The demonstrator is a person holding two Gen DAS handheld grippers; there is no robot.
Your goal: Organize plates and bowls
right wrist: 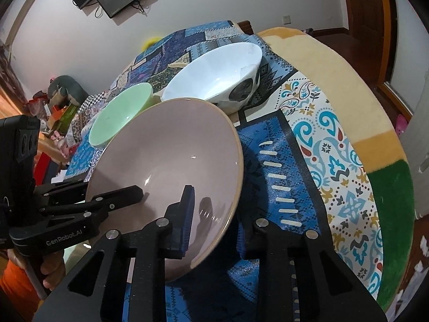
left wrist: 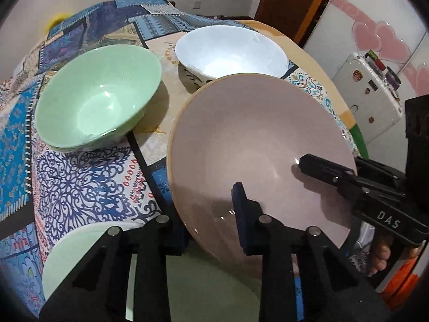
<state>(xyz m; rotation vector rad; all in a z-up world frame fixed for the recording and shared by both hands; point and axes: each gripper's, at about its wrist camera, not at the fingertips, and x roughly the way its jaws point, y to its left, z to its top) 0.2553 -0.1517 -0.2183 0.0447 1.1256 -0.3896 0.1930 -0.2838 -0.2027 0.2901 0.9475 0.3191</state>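
Surface materials and finishes

Pink bowl, green bowl and white bowl: glazed ceramic by the look, smooth and glossy, with highlights on the inner walls; the pink bowl's rim is a bare tan edge. Green plate: smooth, low sheen. Tablecloth: printed patchwork-pattern cloth, matt. Left gripper and right gripper: matt black plastic with bright metal pins; pads are blue and ribbed.
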